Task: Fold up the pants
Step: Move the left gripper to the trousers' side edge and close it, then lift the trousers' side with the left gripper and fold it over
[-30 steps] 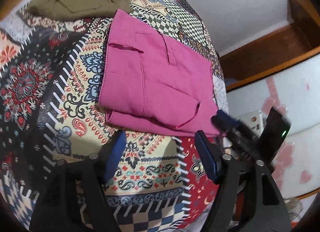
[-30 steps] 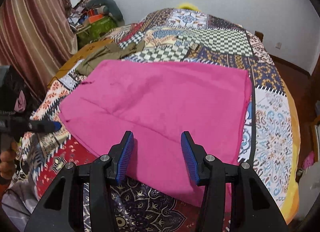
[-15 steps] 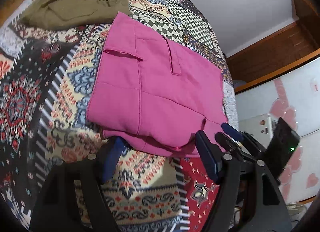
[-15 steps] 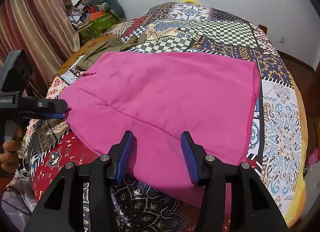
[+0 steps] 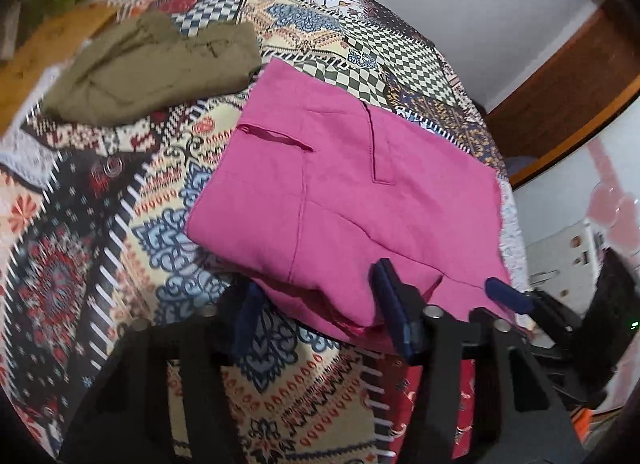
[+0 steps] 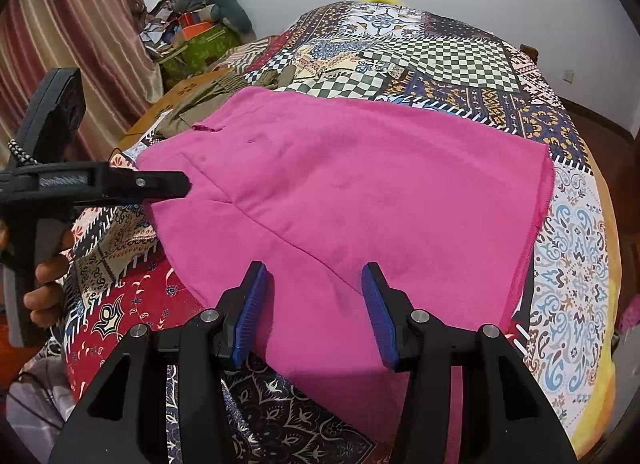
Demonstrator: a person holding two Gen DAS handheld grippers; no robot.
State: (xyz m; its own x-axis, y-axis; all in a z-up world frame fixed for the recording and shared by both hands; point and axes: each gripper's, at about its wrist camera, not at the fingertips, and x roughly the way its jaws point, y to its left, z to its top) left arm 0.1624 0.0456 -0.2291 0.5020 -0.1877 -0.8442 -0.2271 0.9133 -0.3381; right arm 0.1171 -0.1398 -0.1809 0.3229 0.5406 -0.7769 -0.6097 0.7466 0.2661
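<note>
Pink pants (image 5: pixel 352 192), folded into a flat stack of several layers, lie on the near part of a bed, on top of its patchwork bedspread (image 5: pixel 120 232); a slit pocket and a stitched seam show on the top layer, and the stack's near corner reaches the bed's edge. In the right wrist view the same pants (image 6: pixel 360 200) fill the middle of the frame as a smooth, broad panel with a raw hem along the right side. The bedspread, printed in checkerboard, paisley and floral panels, covers the whole mattress. An olive-green garment (image 5: pixel 152 64), loosely folded, lies farther back on the bed, just beyond the pink stack and apart from it. A heap of mixed items (image 6: pixel 196 40) lies against the striped curtain (image 6: pixel 68 44) at the far left of the room. The left gripper (image 5: pixel 320 312) is at the near corner of the stack; its fingers have just been closing, and the thick folded edge lies between them, though whether the pads press on the cloth cannot be told. A hand (image 6: pixel 44 288) grips its handle. The right gripper (image 6: pixel 312 304) hangs over the near edge of the pants, its fingers moderately parted with pink cloth seen between them but not pinched.
</note>
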